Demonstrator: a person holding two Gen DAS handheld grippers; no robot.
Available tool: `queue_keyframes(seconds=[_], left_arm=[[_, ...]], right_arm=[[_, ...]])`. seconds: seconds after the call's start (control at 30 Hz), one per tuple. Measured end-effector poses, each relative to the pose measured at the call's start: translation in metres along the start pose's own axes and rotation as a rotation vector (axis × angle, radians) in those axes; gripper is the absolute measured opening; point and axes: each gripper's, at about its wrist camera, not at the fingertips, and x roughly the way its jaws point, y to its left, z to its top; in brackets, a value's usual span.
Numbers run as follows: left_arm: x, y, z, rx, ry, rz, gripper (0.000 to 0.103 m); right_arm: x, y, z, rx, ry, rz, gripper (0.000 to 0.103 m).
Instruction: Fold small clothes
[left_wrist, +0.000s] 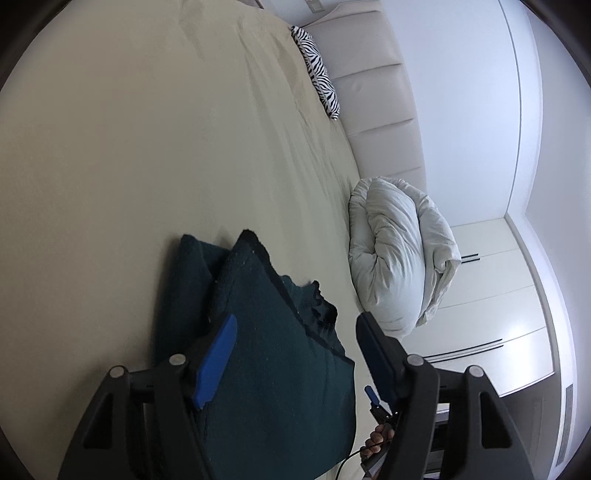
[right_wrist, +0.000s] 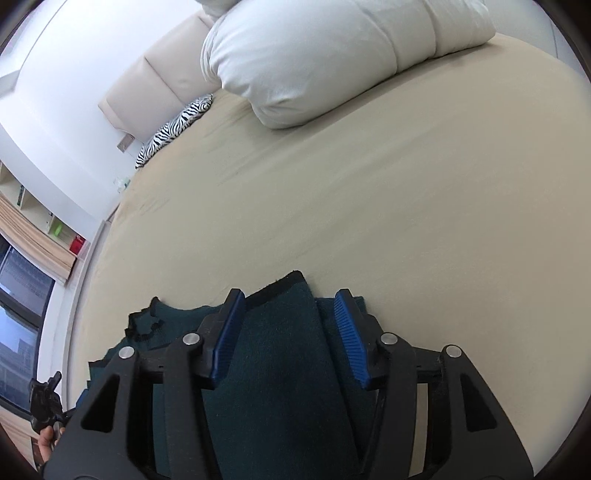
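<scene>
On the bed, left wrist view:
- garment: dark teal garment (left_wrist: 266, 332) lies on the beige bed sheet (left_wrist: 129, 166), partly folded, one panel lapped over another, ragged black-trimmed edge toward the duvet side.
- left gripper (left_wrist: 295, 354): fingers spread wide, straddling the top panel, gripping nothing; cloth sits between and below the blue pads (left_wrist: 216, 363). Contact with the cloth: cannot tell.
- background: rolled white duvet (left_wrist: 399, 258) near the garment, zebra pillow (left_wrist: 317, 70) well apart by the headboard (left_wrist: 369, 85).

Right wrist view:
- garment: same teal piece (right_wrist: 280, 350), a long folded strip running between the fingers, more cloth out to either side.
- right gripper (right_wrist: 288, 332): fingers open, one on each side of the strip, nothing clamped.
- other gripper: edge of it with a hand visible at lower left (right_wrist: 44, 406).

Step (judgement): mid-fold, between grasps, lengthwise fold looks laid down.
Next (judgement): close on an end or corner of the strip, pick up all layers together, carry it over without dragging the lower panel; ragged trimmed edge may snag or splay.
</scene>
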Motion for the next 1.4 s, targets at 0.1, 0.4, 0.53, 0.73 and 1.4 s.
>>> queue_keyframes(seconds=[0.1, 0.4, 0.53, 0.73, 1.4], left_arm=[[-0.007, -0.007, -0.02, 0.059, 0.02, 0.028, 0.069], [-0.029, -0.013, -0.09, 0.289, 0.044, 0.207, 0.063], [-0.034, -0.007, -0.105, 0.334, 0.05, 0.259, 0.052], [-0.035, -0.012, -0.12, 0.417, 0.039, 0.33, 0.049], [-0.046, -0.012, -0.132, 0.501, 0.024, 0.49, 0.008]], right_arm=[[-0.016, -0.001, -0.01, -0.027, -0.004, -0.008, 0.049], [-0.053, 0.009, -0.063, -0.19, 0.014, -0.026, 0.049], [-0.061, 0.006, -0.083, -0.215, 0.026, -0.034, 0.049], [-0.07, -0.009, -0.102, -0.186, 0.037, -0.048, 0.049], [-0.082, -0.021, -0.126, -0.205, 0.071, -0.179, 0.049]])
